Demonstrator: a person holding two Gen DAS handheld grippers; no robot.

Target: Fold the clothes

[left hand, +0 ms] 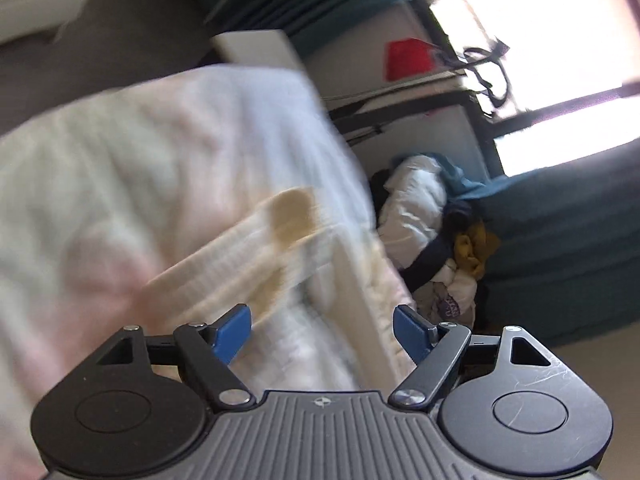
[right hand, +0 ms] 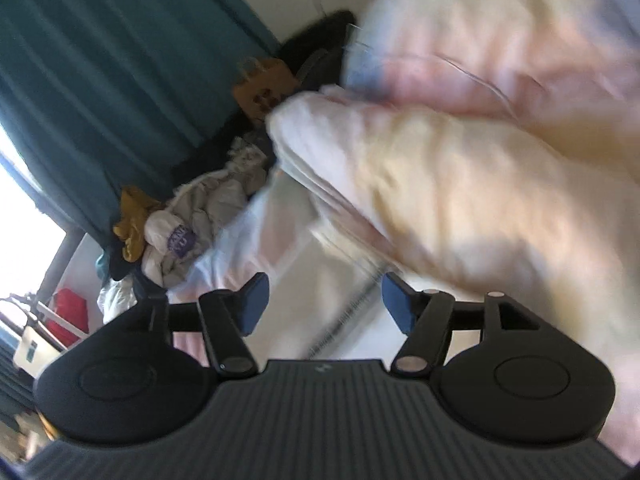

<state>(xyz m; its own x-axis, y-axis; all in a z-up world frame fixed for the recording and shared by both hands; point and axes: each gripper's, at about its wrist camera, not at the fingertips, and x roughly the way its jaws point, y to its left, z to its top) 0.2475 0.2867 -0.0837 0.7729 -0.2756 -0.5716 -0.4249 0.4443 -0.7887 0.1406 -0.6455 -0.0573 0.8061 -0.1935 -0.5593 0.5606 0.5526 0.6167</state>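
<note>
A pale cream and pink knit garment point(left hand: 168, 184) fills the left and middle of the left wrist view, blurred by motion, with a tan patch point(left hand: 292, 208) on it. My left gripper point(left hand: 322, 330) is open, its blue pads apart, with cloth lying between and beyond them. In the right wrist view the same pale garment point(right hand: 460, 168) hangs bunched across the upper right. My right gripper point(right hand: 324, 304) is open and grips nothing; pale cloth lies below it.
A pile of unfolded clothes point(left hand: 452, 248), white, dark and mustard, lies to the right by a teal cover point(left hand: 560, 248). It also shows in the right wrist view point(right hand: 180, 224). Teal curtains point(right hand: 100, 72) and a bright window point(left hand: 560, 40) stand behind.
</note>
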